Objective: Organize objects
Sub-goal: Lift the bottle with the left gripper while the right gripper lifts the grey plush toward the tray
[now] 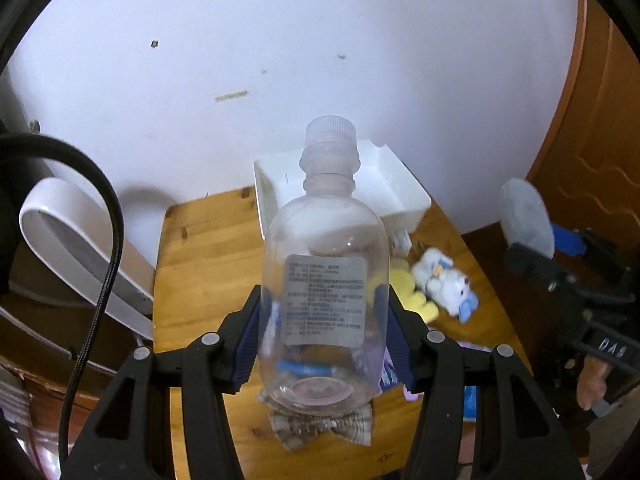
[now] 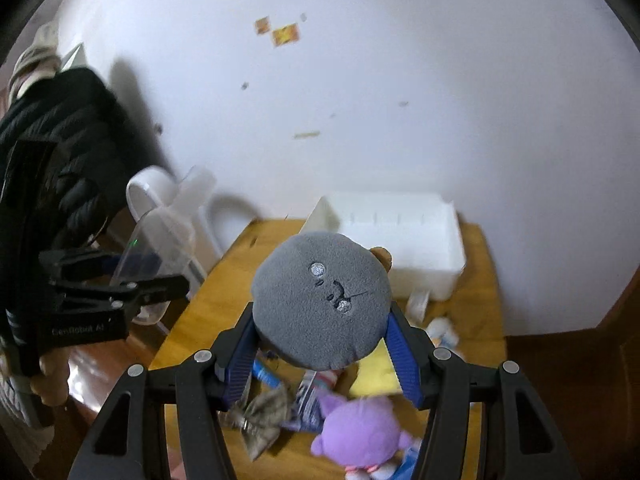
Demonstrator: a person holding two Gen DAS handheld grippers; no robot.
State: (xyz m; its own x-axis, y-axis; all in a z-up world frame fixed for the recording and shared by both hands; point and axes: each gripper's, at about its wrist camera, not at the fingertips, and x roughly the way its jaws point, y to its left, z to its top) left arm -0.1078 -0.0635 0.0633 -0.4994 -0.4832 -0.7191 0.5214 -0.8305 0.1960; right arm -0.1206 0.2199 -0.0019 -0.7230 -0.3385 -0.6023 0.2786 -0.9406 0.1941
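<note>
Left wrist view: left gripper (image 1: 324,320) clamps bottle (image 1: 326,280); right gripper (image 2: 322,338) clamps gray plush (image 2: 322,300). Keep both level, lower gently into bin (image 1: 400,184).

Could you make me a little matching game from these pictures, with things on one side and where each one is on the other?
Things:
1. clear bottle
2. grey plush
3. purple plush
4. white bin

Places:
A. at the far end of the table, by the wall
B. held in the right gripper
C. lying on the table at the near end
D. held in the left gripper

Pairs: 1-D, 2-B, 3-C, 4-A
</note>
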